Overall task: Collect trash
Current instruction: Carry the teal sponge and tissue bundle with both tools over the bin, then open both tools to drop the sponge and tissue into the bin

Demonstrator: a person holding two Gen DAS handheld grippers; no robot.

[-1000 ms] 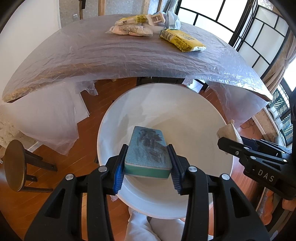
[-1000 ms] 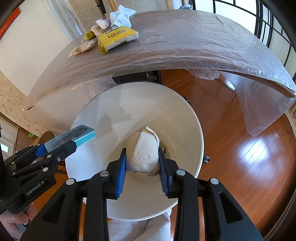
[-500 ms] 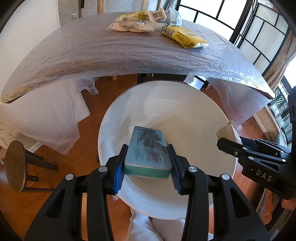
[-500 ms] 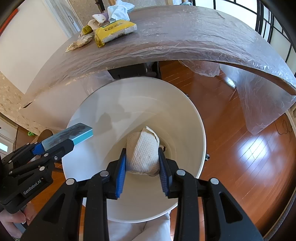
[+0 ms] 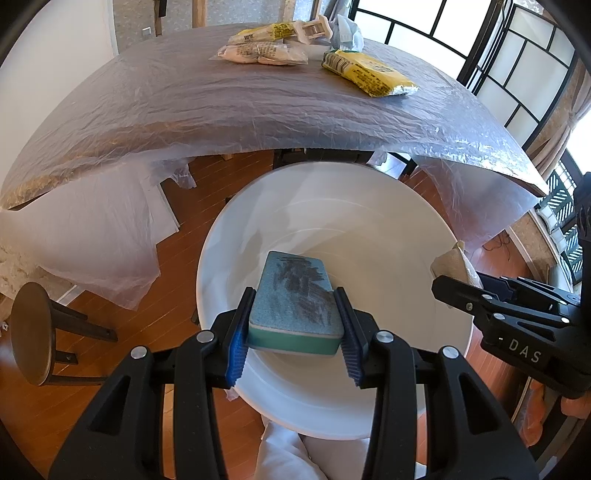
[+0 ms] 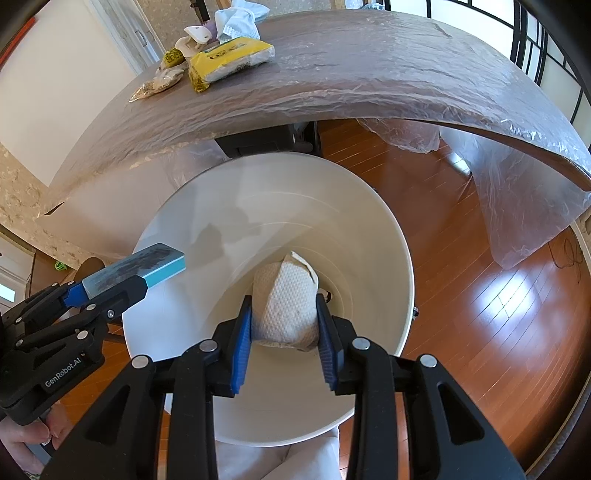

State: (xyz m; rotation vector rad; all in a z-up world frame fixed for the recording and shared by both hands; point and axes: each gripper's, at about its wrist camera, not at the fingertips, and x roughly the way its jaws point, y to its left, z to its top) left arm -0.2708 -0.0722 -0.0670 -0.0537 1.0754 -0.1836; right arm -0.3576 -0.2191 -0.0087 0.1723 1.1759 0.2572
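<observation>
Two grippers hang over one white bin [image 5: 369, 221] that stands on the wooden floor just in front of a table [image 5: 184, 103] draped in clear plastic sheet. The left gripper [image 5: 293, 325] pinches a soiled blue-green sponge [image 5: 295, 295] between its blue pads, above the bin's open mouth. The right gripper [image 6: 284, 325] clamps a crumpled paper towel [image 6: 286, 299] in the same way, also over the opening. Nothing lies between either item and the inside of the bin.

On the far part of the table sit a yellow packet [image 5: 369, 74], a pale snack bag [image 5: 262, 53] and a light blue crumpled cloth [image 6: 236, 18], close together and well apart from both tools.

Only the left wrist view shows a round dark stool [image 5: 31, 332] on the floor at the left, and the paper towel edge-on beside the bin's rim. Only the right wrist view shows a bare hand [image 6: 26, 439] gripping the left tool's handle, and sunlight glaring on the floorboards to the right.
</observation>
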